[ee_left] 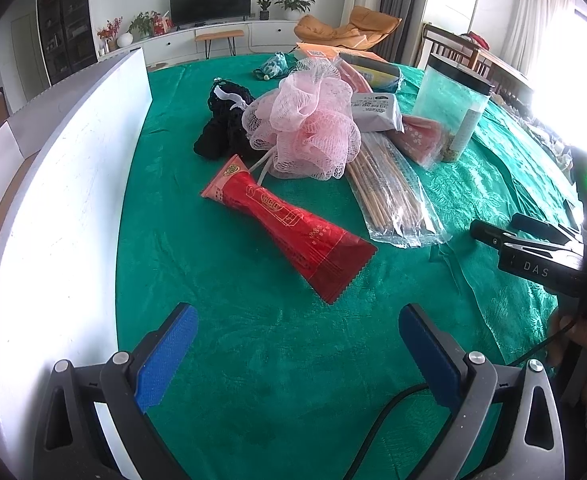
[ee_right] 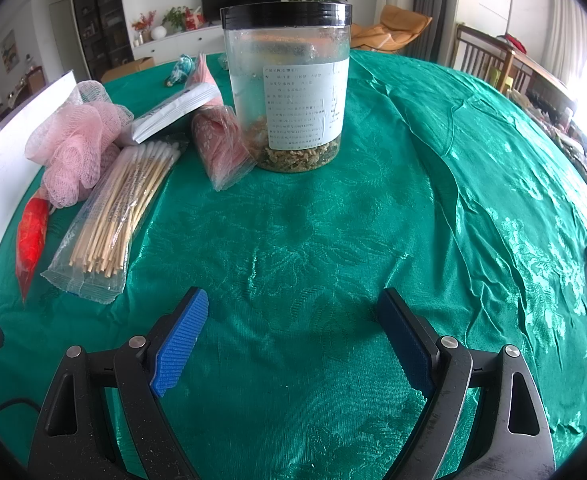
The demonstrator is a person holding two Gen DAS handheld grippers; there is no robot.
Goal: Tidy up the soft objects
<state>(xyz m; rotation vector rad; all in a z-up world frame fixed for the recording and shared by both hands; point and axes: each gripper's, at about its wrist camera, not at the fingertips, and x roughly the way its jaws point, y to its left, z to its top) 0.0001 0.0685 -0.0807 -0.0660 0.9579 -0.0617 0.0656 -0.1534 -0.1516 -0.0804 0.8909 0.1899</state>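
Left gripper (ee_left: 297, 354), held low over the green tablecloth (ee_left: 253, 360), blue pads (ee_left: 165, 360) spread wide, nothing between them; aimed forward at the red foil packet (ee_left: 289, 228) lying flat just ahead. Beyond the packet: pink mesh bath sponge (ee_left: 309, 128), resting against a black net bundle (ee_left: 221, 124) on its left and a bag of cotton swabs (ee_left: 389, 192) on its right. White board (ee_left: 65, 184) standing upright along the left edge of the cloth. Right gripper (ee_left: 533, 248) seen side-on at the right margin of the left wrist view, level above the cloth, person's hand (ee_left: 585, 356) below it.

Right gripper (ee_right: 293, 338), likewise low and level, blue pads (ee_right: 181, 340) wide apart and empty, pointed at the clear jar with black lid (ee_right: 289, 88) standing upright. Left of the jar: pink-patterned item in a clear bag (ee_right: 221, 148) touching its base, white soft pack (ee_right: 173, 110), cotton swabs (ee_right: 121, 204), sponge (ee_right: 73, 144), red packet (ee_right: 31, 240).
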